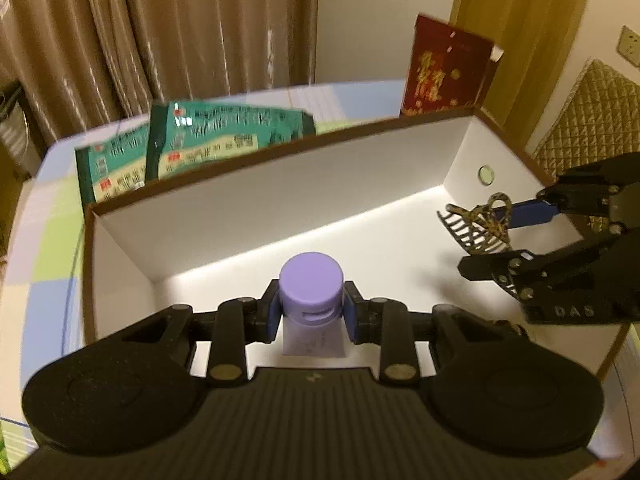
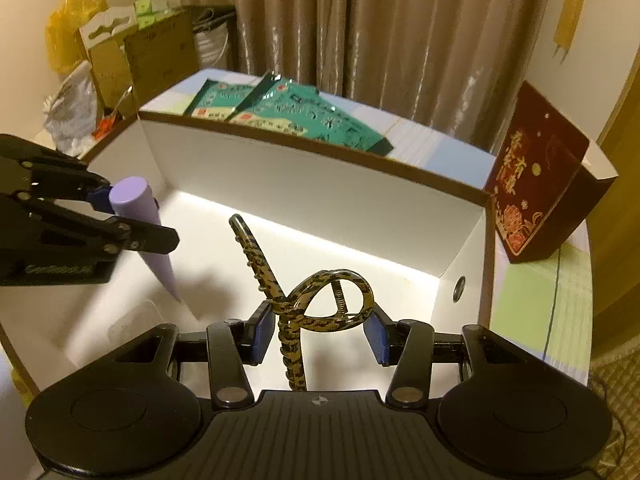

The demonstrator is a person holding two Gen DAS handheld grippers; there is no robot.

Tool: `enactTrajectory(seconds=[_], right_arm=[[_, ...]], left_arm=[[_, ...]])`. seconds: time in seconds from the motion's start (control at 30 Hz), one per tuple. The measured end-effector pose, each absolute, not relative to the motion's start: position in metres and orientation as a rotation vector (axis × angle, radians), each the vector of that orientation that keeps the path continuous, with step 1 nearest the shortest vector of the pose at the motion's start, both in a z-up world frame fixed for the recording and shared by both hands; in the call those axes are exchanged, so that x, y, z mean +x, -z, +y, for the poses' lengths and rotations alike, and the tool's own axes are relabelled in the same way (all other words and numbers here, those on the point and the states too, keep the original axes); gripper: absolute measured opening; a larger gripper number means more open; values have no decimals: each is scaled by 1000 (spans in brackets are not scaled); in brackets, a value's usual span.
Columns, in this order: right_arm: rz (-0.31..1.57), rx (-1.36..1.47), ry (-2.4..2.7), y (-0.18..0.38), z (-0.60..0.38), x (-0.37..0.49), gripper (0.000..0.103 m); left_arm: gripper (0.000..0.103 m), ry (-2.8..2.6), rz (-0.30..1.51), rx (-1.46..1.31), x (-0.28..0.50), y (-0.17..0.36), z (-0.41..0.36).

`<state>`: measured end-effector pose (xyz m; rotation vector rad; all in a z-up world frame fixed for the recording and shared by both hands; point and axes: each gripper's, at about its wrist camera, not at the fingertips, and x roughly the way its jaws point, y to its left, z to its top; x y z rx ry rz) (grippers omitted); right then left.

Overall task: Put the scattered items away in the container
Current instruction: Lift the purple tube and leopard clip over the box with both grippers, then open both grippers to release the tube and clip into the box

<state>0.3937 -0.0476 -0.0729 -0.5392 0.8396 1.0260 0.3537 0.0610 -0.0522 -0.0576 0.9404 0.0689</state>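
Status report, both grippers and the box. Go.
Left gripper shut on purple-capped tube, over white cardboard box. Right gripper shut on tortoiseshell hair claw clip, also over box. Nothing blocking the drop.

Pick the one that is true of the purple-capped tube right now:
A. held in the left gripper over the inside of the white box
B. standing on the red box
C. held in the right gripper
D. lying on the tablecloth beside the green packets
A: the left gripper has its blue pads closed on the purple-capped tube above the white box; the right gripper holds the hair claw clip.
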Motion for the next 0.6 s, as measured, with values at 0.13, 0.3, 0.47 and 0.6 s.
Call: enactTrajectory(seconds=[0.13,0.3,0.47,0.6], right_arm=[[864,-559,-1018,78,-45,396,46],[886,-575,-1007,84,-44,398,46],[888,-566,-1008,82,-43,399,45],[888,-575,-1006,82,-41,399,44]], left_arm=[[26,-81,965,-31,362,63,61],[27,-88,976,-12,371,65,59],[31,-94,1014,-19,372,72,60],[37,-102,1027,-18,369,76,61]])
